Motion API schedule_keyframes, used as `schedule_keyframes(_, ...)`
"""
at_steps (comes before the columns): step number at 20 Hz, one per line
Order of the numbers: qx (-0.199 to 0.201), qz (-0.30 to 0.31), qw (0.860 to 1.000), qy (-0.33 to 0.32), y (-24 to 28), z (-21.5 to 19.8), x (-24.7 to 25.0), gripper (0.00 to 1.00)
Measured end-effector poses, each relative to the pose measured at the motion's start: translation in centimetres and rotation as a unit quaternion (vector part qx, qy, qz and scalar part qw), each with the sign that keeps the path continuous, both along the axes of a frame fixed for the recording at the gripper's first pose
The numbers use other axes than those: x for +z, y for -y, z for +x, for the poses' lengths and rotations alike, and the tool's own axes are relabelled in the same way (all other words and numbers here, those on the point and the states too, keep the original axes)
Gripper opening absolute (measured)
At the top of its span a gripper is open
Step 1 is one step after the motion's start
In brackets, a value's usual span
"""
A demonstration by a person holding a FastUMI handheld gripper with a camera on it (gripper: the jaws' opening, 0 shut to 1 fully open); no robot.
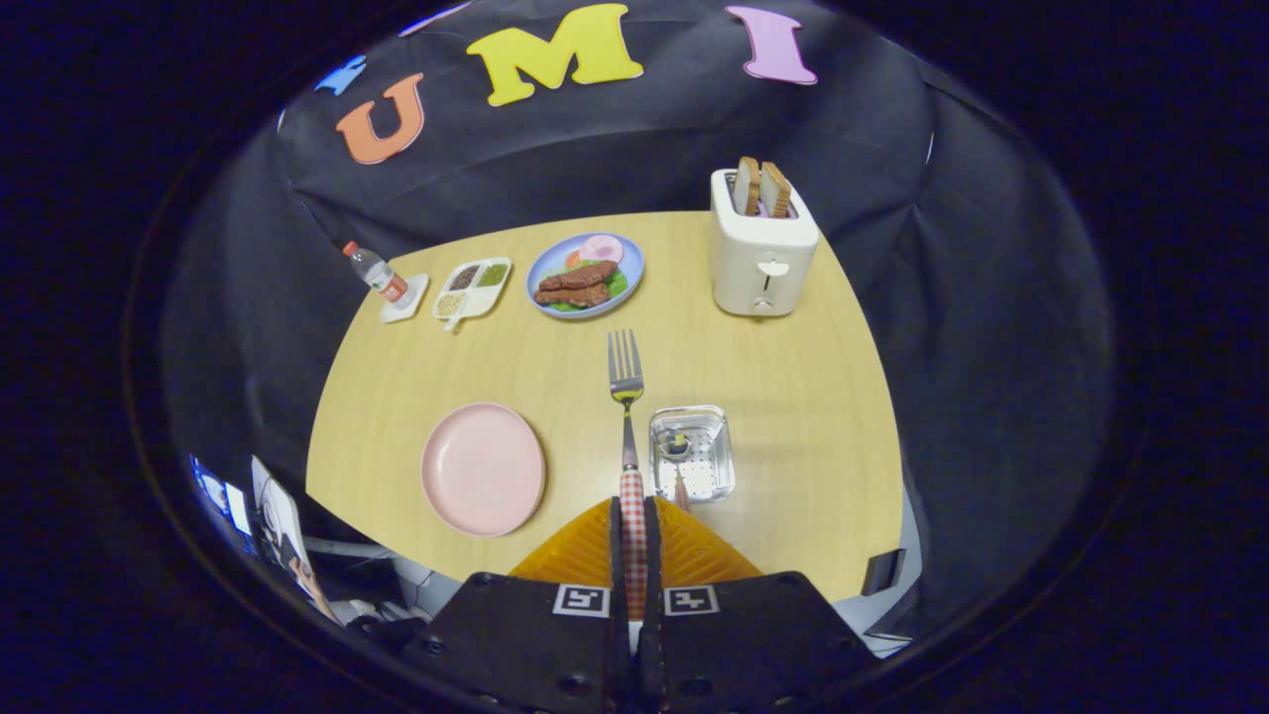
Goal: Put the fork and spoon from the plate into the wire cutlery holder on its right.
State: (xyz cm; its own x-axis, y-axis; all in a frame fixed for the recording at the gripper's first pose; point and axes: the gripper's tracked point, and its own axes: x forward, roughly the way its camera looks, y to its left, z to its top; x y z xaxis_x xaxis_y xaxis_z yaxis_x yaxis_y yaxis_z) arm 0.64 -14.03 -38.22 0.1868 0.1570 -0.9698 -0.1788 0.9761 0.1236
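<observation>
Clamped between my fingers (634, 516), the fork (626, 397) points straight ahead, tines away from me. My gripper (634, 531) hangs above the table's near edge; the wire holder (692, 452) sits just right of the fork's shaft, the pink plate (483, 468) left.

Your camera rides the tongs (634, 521), looking forward and down from well above the pale wooden round-edged bench (416, 367), with the white two-slot toaster (761, 260) at one o'clock.
</observation>
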Motion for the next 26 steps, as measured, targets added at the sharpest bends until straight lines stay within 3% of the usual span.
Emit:
schedule_keyframes(4,0.039,-0.028,0.998,-0.052,2.7,-0.5,-0.9,0.05)
schedule_keyframes(8,0.047,-0.011,0.991,-0.122,2.5,-1.7,-1.9,0.05)
schedule_keyframes(17,0.019,-0.054,0.963,-0.262,3.5,-2.3,-6.9,0.05)
schedule_keyframes(26,0.015,-0.055,0.952,-0.299,2.5,0.4,-8.5,0.08)
